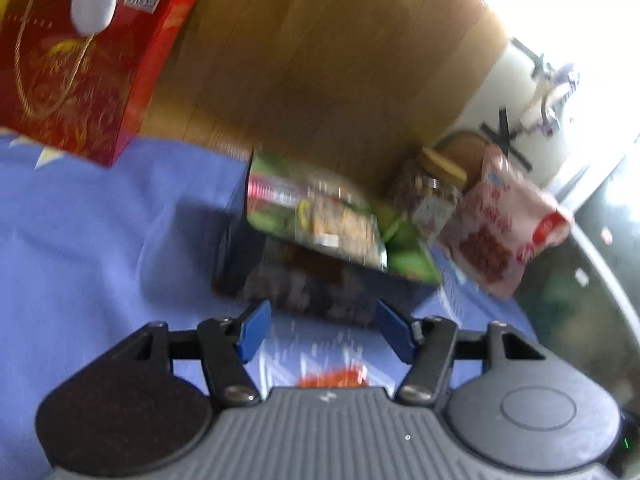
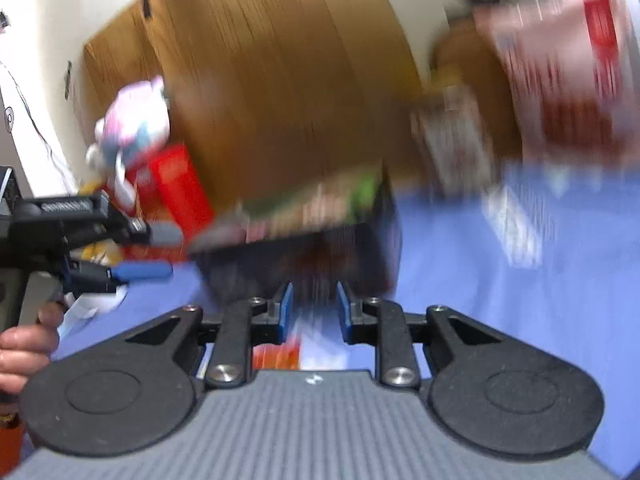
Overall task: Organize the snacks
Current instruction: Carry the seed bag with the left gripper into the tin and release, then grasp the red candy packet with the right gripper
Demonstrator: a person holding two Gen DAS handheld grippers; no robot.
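A green snack packet [image 1: 320,210] lies on top of a dark box [image 1: 288,280] on the blue cloth. My left gripper [image 1: 322,330] is open and empty just in front of the box. The left gripper also shows in the right wrist view [image 2: 150,252], at the left. My right gripper [image 2: 314,312] has its jaws a narrow gap apart with nothing between them, close in front of the same dark box [image 2: 320,256], which bears the green packet [image 2: 316,204]. Both views are blurred.
A red gift box [image 1: 80,64] stands at the back left with a plush toy [image 2: 136,128] on it. A glass jar [image 1: 432,188] and a pink-red snack bag [image 1: 504,228] stand to the right. A wooden board [image 1: 320,60] rises behind.
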